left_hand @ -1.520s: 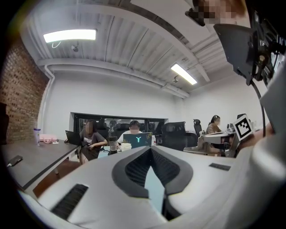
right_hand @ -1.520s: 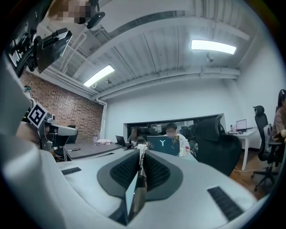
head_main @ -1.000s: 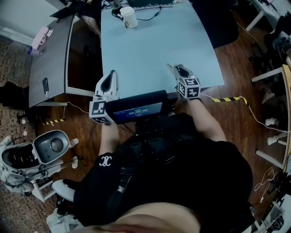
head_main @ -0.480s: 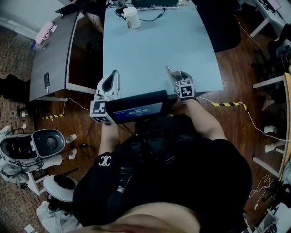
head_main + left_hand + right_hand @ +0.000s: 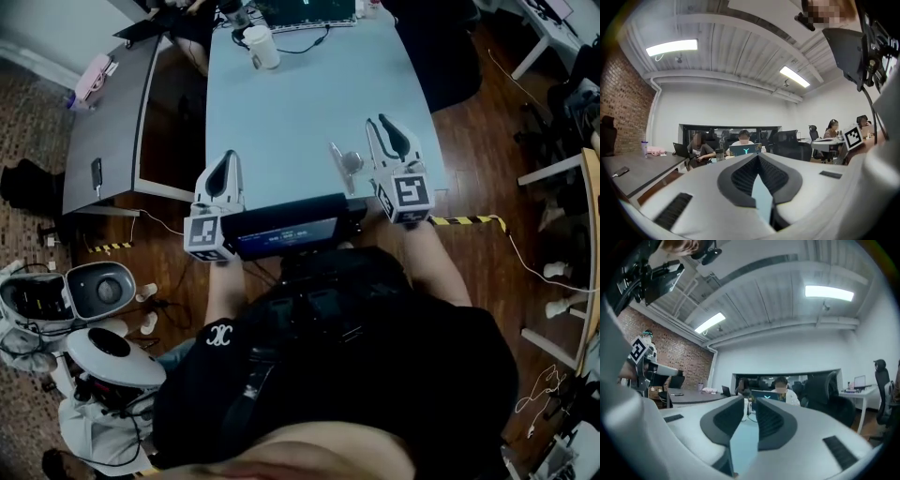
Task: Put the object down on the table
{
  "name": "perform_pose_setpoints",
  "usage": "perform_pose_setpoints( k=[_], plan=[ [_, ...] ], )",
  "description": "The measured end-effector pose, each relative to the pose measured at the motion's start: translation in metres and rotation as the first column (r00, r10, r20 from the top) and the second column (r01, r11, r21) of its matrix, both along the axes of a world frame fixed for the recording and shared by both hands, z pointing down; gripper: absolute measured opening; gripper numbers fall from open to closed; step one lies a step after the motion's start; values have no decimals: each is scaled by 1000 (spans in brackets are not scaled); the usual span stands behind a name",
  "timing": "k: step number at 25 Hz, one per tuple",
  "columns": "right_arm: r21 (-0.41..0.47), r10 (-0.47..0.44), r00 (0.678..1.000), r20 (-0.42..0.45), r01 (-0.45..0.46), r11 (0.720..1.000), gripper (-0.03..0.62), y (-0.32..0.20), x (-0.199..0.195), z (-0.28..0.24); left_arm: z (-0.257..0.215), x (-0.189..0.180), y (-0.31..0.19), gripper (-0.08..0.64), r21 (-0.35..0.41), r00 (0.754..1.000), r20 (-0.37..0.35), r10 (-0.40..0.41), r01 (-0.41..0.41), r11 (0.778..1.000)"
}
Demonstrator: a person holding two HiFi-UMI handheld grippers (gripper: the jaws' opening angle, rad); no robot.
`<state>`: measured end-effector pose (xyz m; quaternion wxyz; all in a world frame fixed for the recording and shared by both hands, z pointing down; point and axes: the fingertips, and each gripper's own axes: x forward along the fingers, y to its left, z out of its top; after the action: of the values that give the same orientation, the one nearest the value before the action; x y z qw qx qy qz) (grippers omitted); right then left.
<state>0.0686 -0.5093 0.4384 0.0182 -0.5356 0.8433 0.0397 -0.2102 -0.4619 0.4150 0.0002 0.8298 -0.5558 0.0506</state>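
In the head view, the left gripper (image 5: 228,159) and the right gripper (image 5: 379,123) both point away from the person over the near edge of the pale blue table (image 5: 291,103). The object (image 5: 347,163), a small shiny piece whose kind cannot be made out, lies on the table just beside the right gripper's fingers, on the side facing the left gripper. It is apart from them and lies between the two pairs of fingers, much nearer the right pair. A white cup (image 5: 262,47) stands well beyond both sets of fingertips at the far end of the table, with a laptop (image 5: 305,11) past it.

In the left gripper view, the left fingers (image 5: 740,176) are pressed together at their tips and pinch nothing. A sliver of table shows lower down between their dark pads. Far ahead of the tips, people sit at the laptop.

In the right gripper view, the right fingers (image 5: 771,420) stand a narrow gap apart and are closing. Nothing is between them, and only the table surface shows through the gap. The object does not show in this view.
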Motion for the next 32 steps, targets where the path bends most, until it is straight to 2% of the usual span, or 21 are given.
perform_pose_setpoints(
  k=[2, 4, 7, 11, 14, 18, 22, 26, 29, 32],
  plan=[
    [75, 22, 1000, -11, -21, 997, -2, 17, 9, -24, -3, 10, 2, -2, 19, 1000, 1, 6, -6, 1000],
    [118, 39, 999, -17, -37, 992, -16, 27, 12, -35, -4, 19, -1, -2, 25, 1000, -2, 18, -18, 1000],
    [119, 49, 998, 32, -53, 992, -21, 47, 17, -38, -5, 31, 5, -2, 25, 999, 7, 41, -41, 999],
    [108, 34, 993, 116, -46, 993, -20, 97, 35, -45, -6, 49, 43, -2, 27, 998, 19, 56, -56, 998],
    [126, 28, 992, 121, -43, 991, -20, 140, 43, -51, -18, 60, 84, -2, 50, 997, 34, 68, -70, 996],
    [142, 43, 993, 107, -58, 988, -20, 177, 40, -54, -17, 55, 121, -2, 62, 995, 42, 94, -96, 993],
    [136, 58, 995, 83, -69, 988, -20, 236, 21, -45, 5, 37, 177, -2, 37, 994, 23, 103, -103, 994],
    [140, 43, 998, 56, -50, 989, -20, 326, -1, -47, 19, 21, 256, -2, 16, 994, 6, 110, -110, 994],
    [112, 48, 997, 60, -55, 992, -20, 386, 0, -48, 23, 22, 315, -2, -12, 994, -17, 109, -109, 994],
    [124, 68, 997, 45, -73, 990, -20, 440, 6, -55, 21, 30, 366, -2, -13, 991, -2, 131, -131, 991]
  ],
)
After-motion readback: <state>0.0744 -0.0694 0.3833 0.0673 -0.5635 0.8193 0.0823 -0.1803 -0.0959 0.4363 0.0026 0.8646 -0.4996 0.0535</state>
